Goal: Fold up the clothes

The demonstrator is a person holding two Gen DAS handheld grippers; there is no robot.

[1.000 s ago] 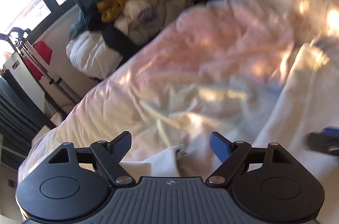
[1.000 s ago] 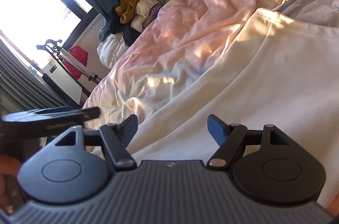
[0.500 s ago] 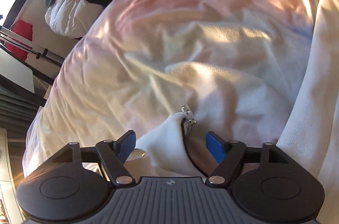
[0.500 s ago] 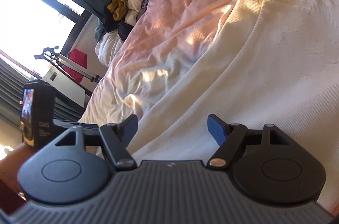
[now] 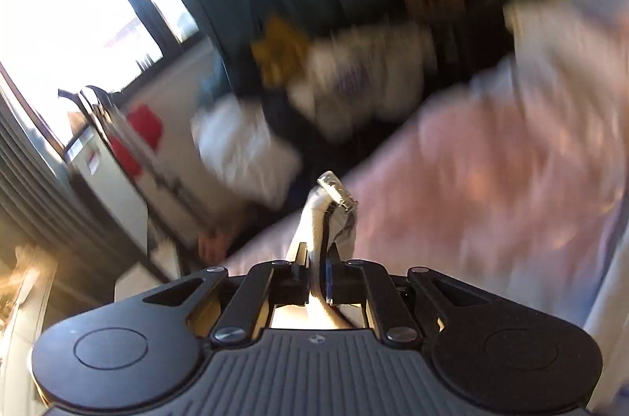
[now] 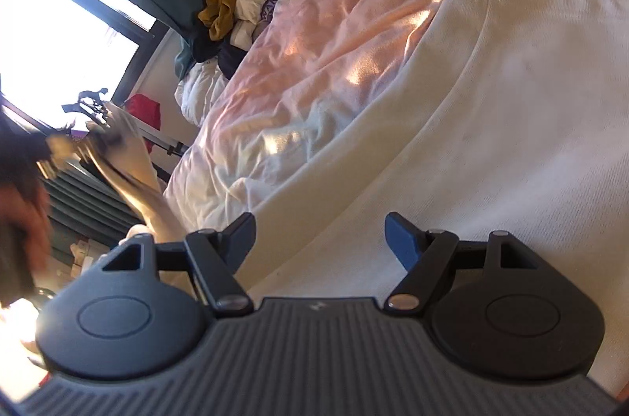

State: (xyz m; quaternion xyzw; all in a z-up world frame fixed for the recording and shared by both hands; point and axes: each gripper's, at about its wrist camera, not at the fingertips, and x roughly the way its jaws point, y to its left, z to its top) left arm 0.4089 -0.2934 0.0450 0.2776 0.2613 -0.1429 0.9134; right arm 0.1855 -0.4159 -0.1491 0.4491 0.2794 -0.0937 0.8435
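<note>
A zippered edge of the cream garment [image 5: 334,219] is clamped between the closed jaws of the left gripper [image 5: 319,272] and held off the pink duvet [image 5: 491,188]. The right gripper [image 6: 320,239] is held open above the garment's flat body, spread toward 2 o'clock.
</note>
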